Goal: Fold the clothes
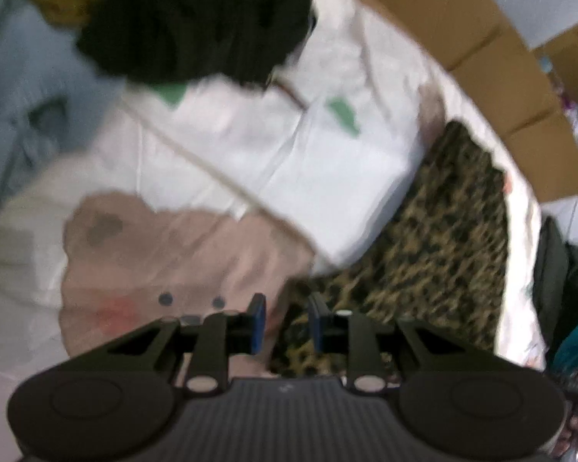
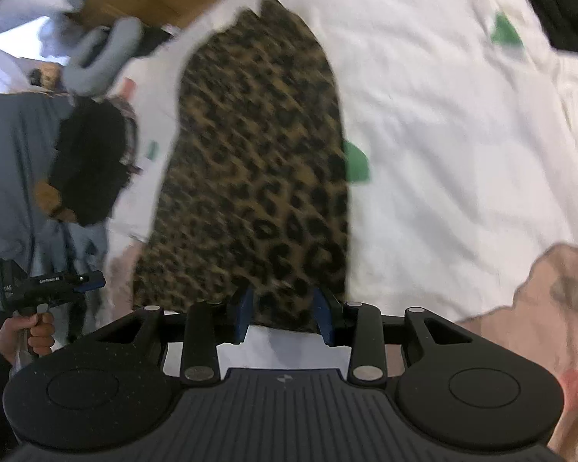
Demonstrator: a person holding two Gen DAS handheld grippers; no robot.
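On white sheet (image 2: pixel 443 154): leopard-print garment (image 2: pixel 258 161)

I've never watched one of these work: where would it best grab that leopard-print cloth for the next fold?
Probably at the near corners of the leopard-print cloth. It lies flat as a long strip on the white sheet, its near edge just beyond the right gripper. Come from above, fingers straddling that edge.

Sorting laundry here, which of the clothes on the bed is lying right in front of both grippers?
The leopard-print garment, folded into a strip on the white sheet; the dark clothes pile lies at the far end.
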